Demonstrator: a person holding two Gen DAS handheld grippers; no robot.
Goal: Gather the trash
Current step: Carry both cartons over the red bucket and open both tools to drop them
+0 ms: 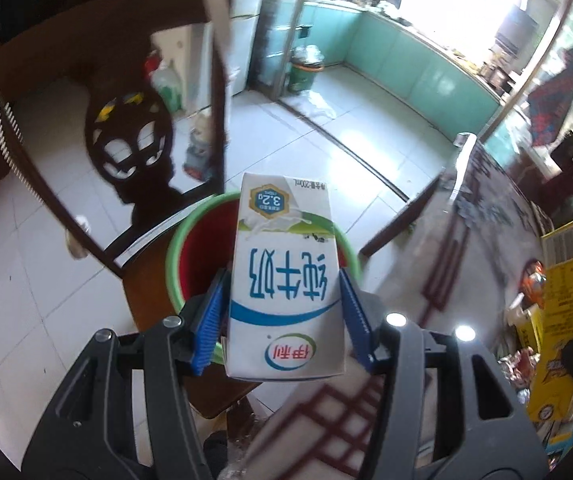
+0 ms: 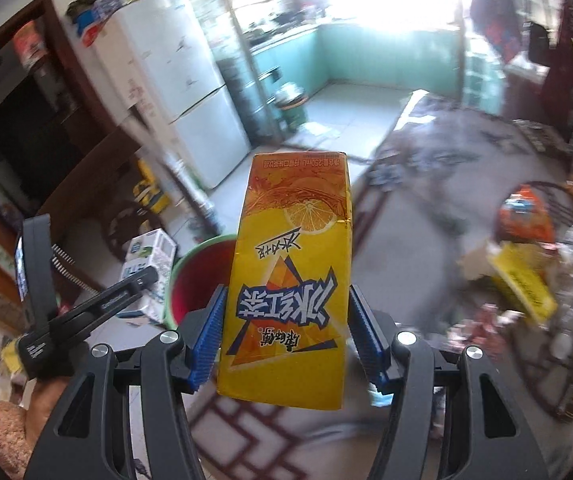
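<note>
milk carton (image 1: 284, 276) "3.2g", tea carton (image 2: 290, 292) "250mL"

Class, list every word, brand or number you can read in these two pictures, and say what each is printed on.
"纯牛奶", upside down, on the white milk carton.
"伊利", brand logo on the same carton.
"3.2g", blue badge on the same carton.
"200mL", along its far edge; the characters beside it are too small to read.
"冰红茶", upside down, on the yellow iced tea carton.
"康师傅", brand on the same carton.
"250mL", along its far edge.
Print on the yellow box at the right: blurred, unreadable.
</note>
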